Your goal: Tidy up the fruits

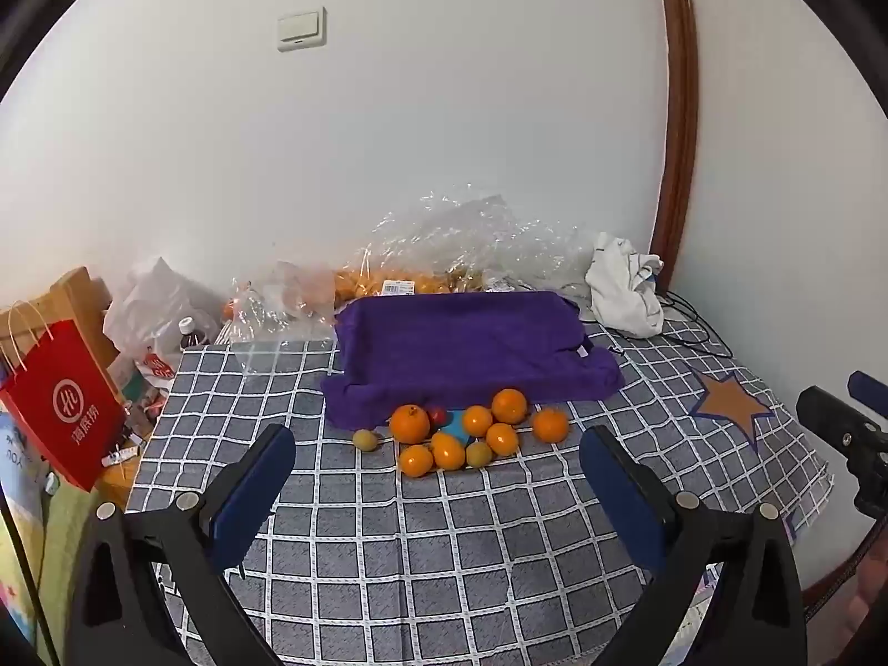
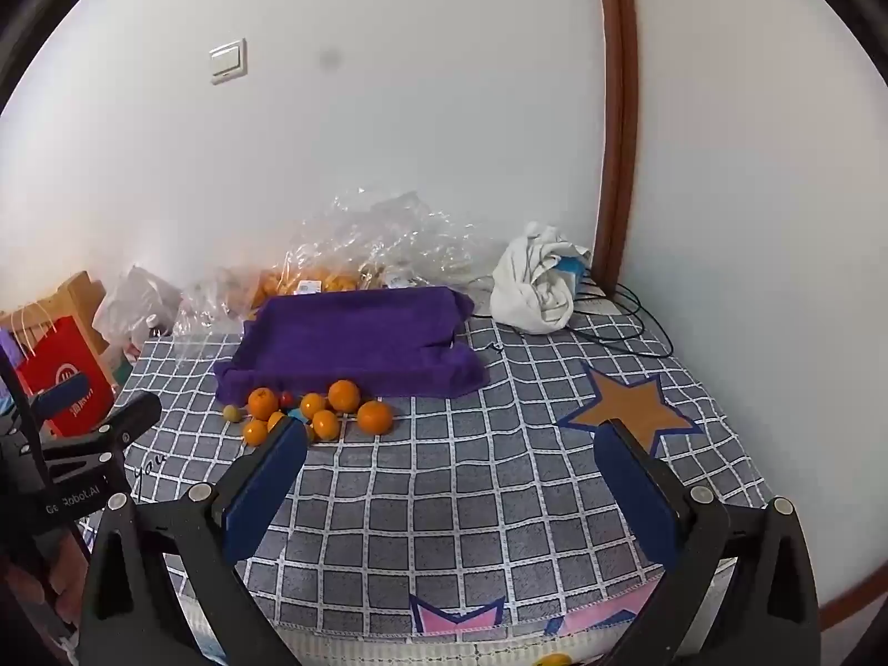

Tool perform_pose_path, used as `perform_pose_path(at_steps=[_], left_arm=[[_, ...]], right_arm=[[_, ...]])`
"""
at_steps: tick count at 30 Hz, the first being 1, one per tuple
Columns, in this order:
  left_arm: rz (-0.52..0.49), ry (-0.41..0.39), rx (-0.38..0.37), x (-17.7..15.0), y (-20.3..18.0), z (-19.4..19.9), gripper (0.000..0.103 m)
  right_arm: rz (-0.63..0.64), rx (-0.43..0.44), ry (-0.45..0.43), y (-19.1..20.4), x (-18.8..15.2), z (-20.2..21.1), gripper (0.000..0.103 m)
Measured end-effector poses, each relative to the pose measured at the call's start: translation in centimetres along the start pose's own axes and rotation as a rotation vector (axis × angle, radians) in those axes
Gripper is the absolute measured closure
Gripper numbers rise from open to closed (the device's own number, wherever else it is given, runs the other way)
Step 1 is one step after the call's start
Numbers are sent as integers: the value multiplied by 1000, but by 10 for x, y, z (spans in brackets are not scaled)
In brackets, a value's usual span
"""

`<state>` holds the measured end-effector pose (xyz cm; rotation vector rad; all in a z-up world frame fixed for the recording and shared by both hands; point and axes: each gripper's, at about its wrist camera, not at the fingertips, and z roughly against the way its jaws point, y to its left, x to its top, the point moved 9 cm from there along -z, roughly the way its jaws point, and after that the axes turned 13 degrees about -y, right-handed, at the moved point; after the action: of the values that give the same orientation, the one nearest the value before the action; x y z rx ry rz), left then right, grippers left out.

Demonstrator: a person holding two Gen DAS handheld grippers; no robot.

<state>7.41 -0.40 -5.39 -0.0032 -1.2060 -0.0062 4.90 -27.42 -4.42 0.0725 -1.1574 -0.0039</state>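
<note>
Cluster of oranges (image 1: 472, 433) with a few small greenish fruits (image 1: 366, 439) and one red fruit (image 1: 438, 415), ahead of and between the left gripper (image 1: 438, 452) fingers, touching the front edge of a purple towel-draped tray (image 1: 466, 349). Ahead and left of the right gripper (image 2: 452, 444), partly behind its left finger (image 2: 266, 491). Both spread wide, holding nothing, above the checked cloth (image 2: 472, 477). Beyond: crumpled plastic bags (image 1: 460, 244), white cloth (image 1: 627, 288); far left, red paper bag (image 1: 64, 405).
</note>
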Motion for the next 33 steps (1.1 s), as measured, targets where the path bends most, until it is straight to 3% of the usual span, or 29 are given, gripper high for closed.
perform_pose_path(at_steps=[33], left_arm=[[50,1,5,-2,10,1,0]], right_arm=[[22,-12,-34,7,6,3,1]])
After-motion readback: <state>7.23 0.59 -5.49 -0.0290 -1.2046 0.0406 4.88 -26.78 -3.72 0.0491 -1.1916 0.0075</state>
